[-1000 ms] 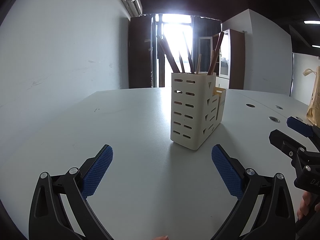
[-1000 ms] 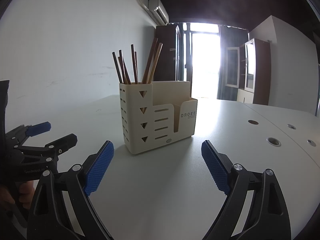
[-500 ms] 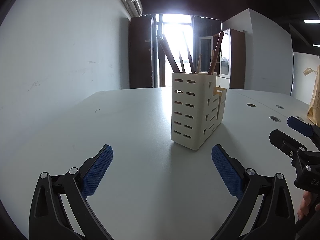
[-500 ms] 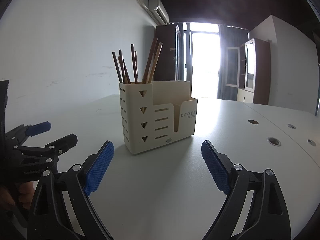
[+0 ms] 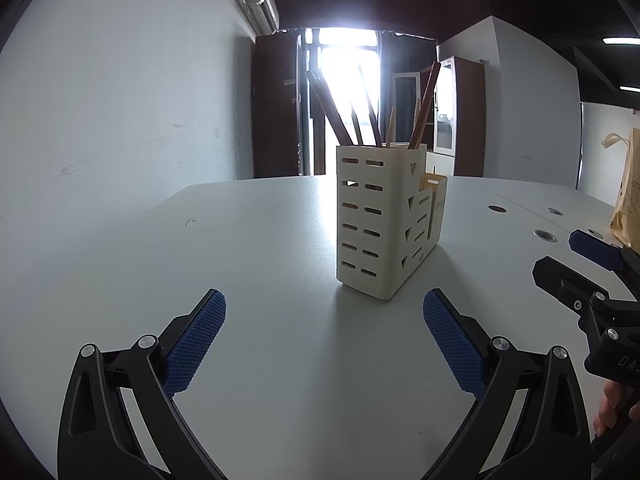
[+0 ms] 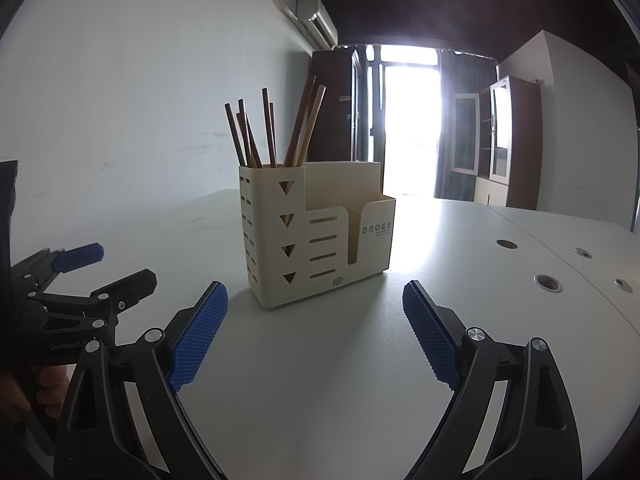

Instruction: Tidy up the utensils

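Note:
A cream slotted utensil holder (image 5: 380,224) stands upright on the white table (image 5: 248,240), with several brown chopsticks (image 5: 340,116) standing in its tallest compartment. It also shows in the right wrist view (image 6: 316,236), chopsticks (image 6: 272,132) at its left end; its lower compartments look empty. My left gripper (image 5: 324,336) is open and empty, short of the holder. My right gripper (image 6: 316,328) is open and empty, just in front of the holder. Each gripper appears at the edge of the other's view.
A yellow-brown paper bag (image 5: 628,192) stands at the table's right. Round cable holes (image 6: 547,282) dot the table on the right. A white wall (image 5: 120,120) runs along the left. Cabinets and a bright doorway stand behind.

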{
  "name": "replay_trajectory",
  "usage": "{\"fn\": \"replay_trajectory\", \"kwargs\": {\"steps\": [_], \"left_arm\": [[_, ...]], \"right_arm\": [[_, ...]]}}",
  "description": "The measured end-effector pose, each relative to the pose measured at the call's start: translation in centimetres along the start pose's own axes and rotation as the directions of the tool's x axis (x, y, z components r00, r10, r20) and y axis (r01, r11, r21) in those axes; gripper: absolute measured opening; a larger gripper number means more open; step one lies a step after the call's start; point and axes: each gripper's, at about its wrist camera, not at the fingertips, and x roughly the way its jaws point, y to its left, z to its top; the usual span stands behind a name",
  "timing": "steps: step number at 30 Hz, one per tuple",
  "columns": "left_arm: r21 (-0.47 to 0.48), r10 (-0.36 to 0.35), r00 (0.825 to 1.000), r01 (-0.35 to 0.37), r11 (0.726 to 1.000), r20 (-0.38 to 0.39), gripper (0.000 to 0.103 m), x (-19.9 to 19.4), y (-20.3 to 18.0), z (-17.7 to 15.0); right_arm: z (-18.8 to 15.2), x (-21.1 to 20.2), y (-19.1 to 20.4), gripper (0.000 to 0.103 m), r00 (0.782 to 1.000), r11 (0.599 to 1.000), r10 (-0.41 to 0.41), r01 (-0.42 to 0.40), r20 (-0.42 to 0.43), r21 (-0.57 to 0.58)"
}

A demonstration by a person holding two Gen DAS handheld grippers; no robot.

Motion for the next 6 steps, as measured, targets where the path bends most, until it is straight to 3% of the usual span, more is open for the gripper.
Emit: {"fn": "replay_trajectory", "kwargs": {"steps": [6], "left_arm": [[0.004, -0.004, 1.000, 0.004, 1.000, -0.001, 0.097, -0.03, -0.13, 0.02]], "right_arm": [[0.01, 0.00, 0.02, 0.090, 1.000, 1.000, 0.000, 0.000, 0.000, 0.000]]}}
